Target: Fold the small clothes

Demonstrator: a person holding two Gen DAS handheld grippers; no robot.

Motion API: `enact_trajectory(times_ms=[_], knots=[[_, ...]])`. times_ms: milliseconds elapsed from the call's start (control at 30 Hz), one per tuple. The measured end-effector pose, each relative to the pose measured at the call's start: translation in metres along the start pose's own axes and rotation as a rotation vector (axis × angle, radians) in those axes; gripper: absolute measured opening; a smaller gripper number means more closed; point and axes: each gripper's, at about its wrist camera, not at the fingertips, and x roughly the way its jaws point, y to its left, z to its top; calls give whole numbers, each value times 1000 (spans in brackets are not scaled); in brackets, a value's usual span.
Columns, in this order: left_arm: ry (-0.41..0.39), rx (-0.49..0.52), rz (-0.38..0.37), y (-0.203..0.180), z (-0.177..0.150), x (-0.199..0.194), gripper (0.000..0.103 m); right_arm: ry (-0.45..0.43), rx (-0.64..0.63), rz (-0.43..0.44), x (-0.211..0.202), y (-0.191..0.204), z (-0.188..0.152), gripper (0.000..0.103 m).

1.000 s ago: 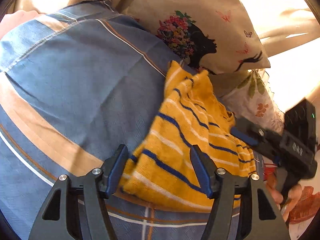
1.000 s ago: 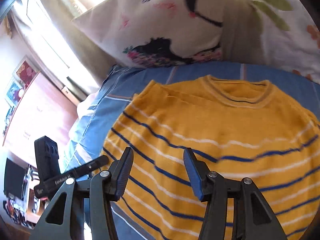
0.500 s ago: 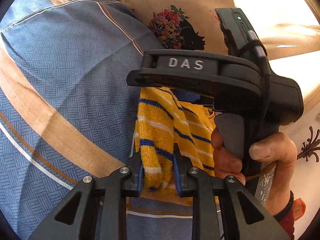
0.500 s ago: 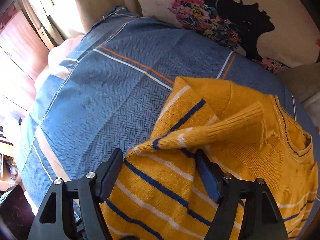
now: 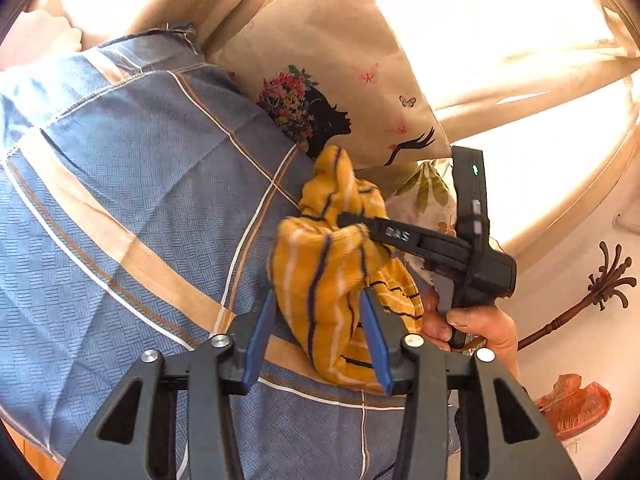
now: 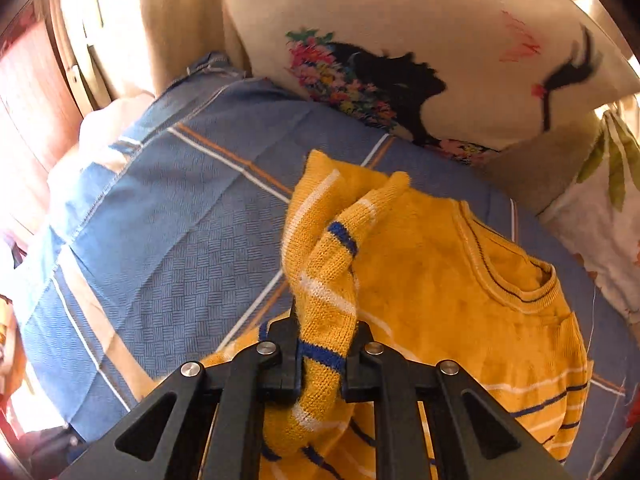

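A small yellow sweater [image 6: 460, 276] with blue and white stripes lies on a blue checked bedsheet [image 6: 168, 240]. My right gripper [image 6: 322, 354] is shut on the sweater's sleeve [image 6: 320, 280] and holds it lifted over the body. In the left wrist view the sweater [image 5: 324, 280] is bunched up, with the right gripper [image 5: 432, 244] reaching into it from the right. My left gripper [image 5: 318, 336] is open, its blue pads on either side of the bunched cloth without pinching it.
A cream pillow with a woman's silhouette [image 5: 340, 92] leans at the head of the bed, also seen in the right wrist view [image 6: 420, 60]. A floral pillow [image 6: 600, 208] lies to the right. Curtains and a bright window are behind.
My left gripper has opened and let go of the sweater. My right gripper has shut on the sleeve and lifted it over the body.
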Motion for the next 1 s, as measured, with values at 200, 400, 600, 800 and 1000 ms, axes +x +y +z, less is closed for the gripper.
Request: enact_trajectory(times_ms=[200, 400, 600, 800, 1000], knots=[[68, 25, 51, -19, -16, 27, 44, -100, 200, 54, -48, -119, -39, 11], [196, 88, 52, -54, -42, 87, 44, -140, 377, 91, -60, -217, -107, 11], [260, 214, 45, -106, -57, 130, 44, -185, 501, 106, -68, -266, -157, 37], [305, 328, 106, -131, -75, 178, 49, -282, 510, 132, -116, -272, -174, 51], [305, 434, 145, -140, -96, 167, 51, -301, 437, 318, -119, -233, -194, 55]])
